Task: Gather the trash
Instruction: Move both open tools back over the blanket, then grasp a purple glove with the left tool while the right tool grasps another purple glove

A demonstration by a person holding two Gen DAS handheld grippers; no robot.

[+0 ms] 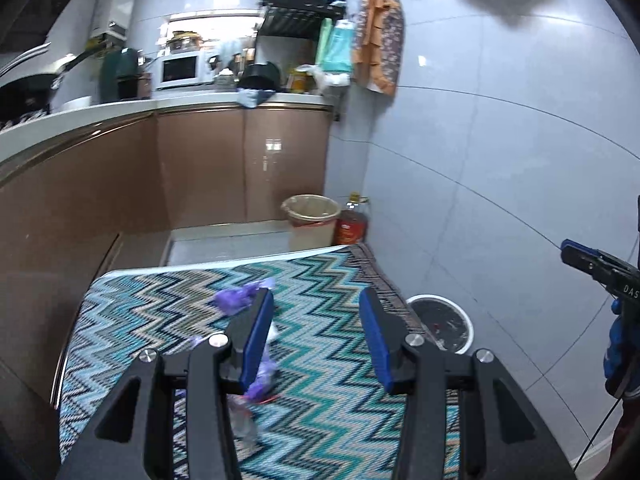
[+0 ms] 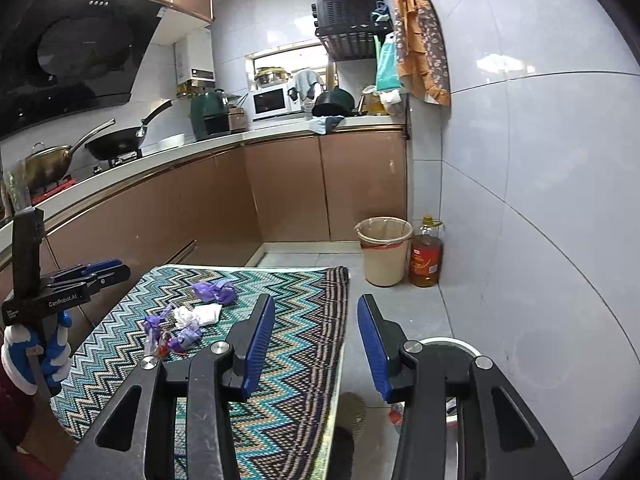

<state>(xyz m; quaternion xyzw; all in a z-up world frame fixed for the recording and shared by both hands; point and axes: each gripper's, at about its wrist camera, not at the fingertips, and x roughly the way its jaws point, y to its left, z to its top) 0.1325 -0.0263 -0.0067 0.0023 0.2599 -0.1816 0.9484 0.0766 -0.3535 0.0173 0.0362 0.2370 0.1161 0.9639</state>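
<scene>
Trash lies on a table with a zigzag cloth: a purple crumpled bag, white crumpled tissue, and small purple and clear wrappers. In the left wrist view the purple bag and wrappers sit by the left finger. My left gripper is open and empty above the cloth; it also shows in the right wrist view. My right gripper is open and empty over the table's right edge. A white-rimmed bin stands on the floor right of the table, also low in the right wrist view.
A beige lined bin and an oil bottle stand on the floor at the far corner. Brown cabinets with a counter run along the left and back. A tiled wall closes the right side.
</scene>
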